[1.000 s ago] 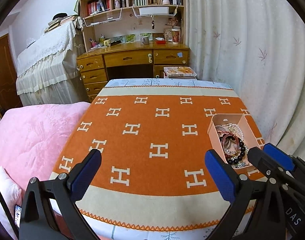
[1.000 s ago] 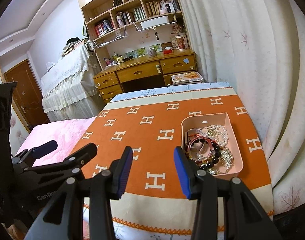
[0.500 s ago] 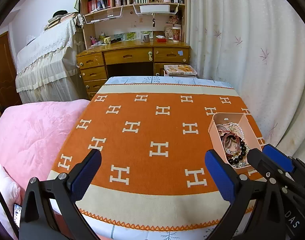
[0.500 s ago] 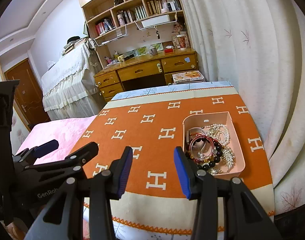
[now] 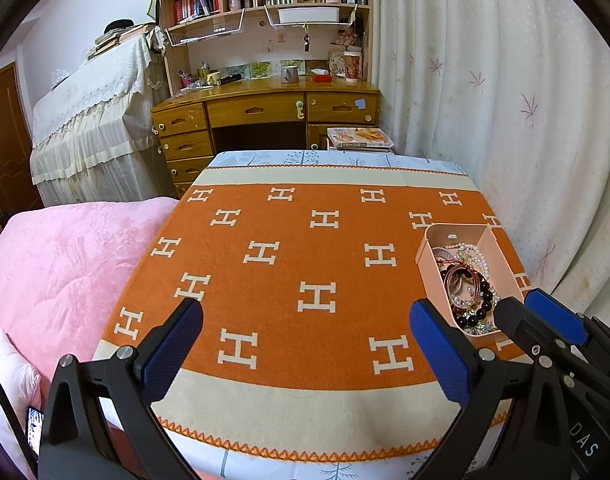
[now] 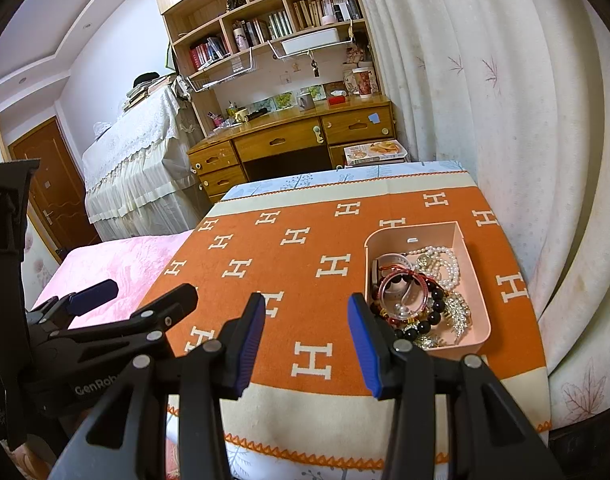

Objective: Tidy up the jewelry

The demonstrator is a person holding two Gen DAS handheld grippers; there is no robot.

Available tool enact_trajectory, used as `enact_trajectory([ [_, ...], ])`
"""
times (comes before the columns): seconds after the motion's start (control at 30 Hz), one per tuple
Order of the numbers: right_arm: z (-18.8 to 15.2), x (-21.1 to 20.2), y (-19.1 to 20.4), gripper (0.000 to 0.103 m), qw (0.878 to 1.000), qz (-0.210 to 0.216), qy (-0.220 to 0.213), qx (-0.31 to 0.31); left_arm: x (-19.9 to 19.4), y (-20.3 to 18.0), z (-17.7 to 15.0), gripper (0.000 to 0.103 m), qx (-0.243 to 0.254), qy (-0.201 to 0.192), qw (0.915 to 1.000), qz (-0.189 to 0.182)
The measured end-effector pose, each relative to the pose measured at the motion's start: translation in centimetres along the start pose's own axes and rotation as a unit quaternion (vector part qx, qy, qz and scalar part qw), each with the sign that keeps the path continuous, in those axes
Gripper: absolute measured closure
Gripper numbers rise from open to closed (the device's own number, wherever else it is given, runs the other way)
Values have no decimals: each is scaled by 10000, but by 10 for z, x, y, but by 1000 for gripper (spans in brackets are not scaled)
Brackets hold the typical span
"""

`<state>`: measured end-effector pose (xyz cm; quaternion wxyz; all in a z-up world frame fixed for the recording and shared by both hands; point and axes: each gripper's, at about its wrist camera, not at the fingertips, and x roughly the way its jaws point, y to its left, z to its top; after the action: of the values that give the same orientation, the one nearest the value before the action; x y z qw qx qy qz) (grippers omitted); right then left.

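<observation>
A pink open box (image 6: 476, 264) stands on the right side of the orange table and holds a heap of jewelry (image 6: 419, 296): pearl strands, red bangles, dark beads. It also shows in the left wrist view (image 5: 497, 257). My left gripper (image 5: 305, 344) is open and empty above the table's near edge. My right gripper (image 6: 305, 340) is open and empty, just left of the box's near corner. The right gripper also shows in the left wrist view (image 5: 545, 320), beside the box.
An orange cloth with white H marks (image 5: 305, 264) covers the table. A pink bed (image 5: 57, 264) lies to the left. White curtains (image 5: 505, 100) hang on the right. A wooden desk (image 5: 265, 112) with bookshelves stands behind.
Both views have shifted a little, so the table and box sit slightly lower and nearer. Both grippers stay open and empty.
</observation>
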<state>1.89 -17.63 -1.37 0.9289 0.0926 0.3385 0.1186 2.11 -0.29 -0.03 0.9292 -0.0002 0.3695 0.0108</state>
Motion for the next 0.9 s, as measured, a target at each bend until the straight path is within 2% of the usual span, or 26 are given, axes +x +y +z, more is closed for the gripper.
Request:
enact_trajectory([
  [0.9, 0, 0, -1, 60, 10000, 2, 15, 10, 2, -1, 0, 1, 3, 27, 10000, -3],
])
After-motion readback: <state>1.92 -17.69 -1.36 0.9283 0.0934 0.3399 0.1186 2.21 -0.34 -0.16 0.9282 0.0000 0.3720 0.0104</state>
